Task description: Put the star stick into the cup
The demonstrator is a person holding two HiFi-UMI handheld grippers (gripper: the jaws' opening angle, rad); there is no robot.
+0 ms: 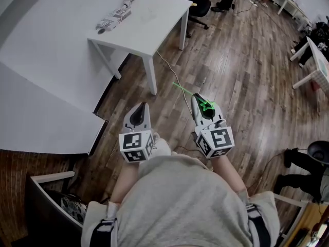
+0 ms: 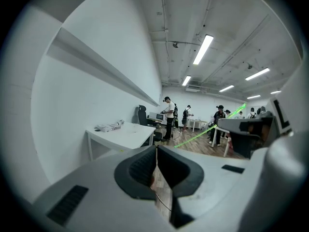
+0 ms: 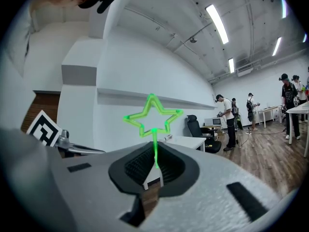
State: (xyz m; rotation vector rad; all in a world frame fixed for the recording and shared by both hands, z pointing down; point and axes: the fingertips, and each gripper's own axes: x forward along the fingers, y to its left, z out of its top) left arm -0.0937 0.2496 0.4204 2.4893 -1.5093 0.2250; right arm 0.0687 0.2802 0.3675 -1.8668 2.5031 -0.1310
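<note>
My right gripper [image 1: 196,97] [image 3: 155,161] is shut on the thin stem of a glowing green star stick. The star [image 3: 152,116] [image 1: 207,106] stands above the jaws. The stem [image 1: 182,89] runs on below the jaws over the wood floor, and it shows as a slanted green line [image 2: 207,128] in the left gripper view. My left gripper [image 1: 142,106] [image 2: 157,151] hangs beside it at waist height, shut with nothing between its pads. No cup shows in any view.
A small white table [image 1: 154,14] ahead carries a patterned bundle [image 1: 114,17]. A larger white desk [image 1: 41,107] lies at the left, and an office chair [image 1: 198,4] stands behind the table. A cable [image 1: 167,68] crosses the floor. People [image 2: 169,117] stand far off.
</note>
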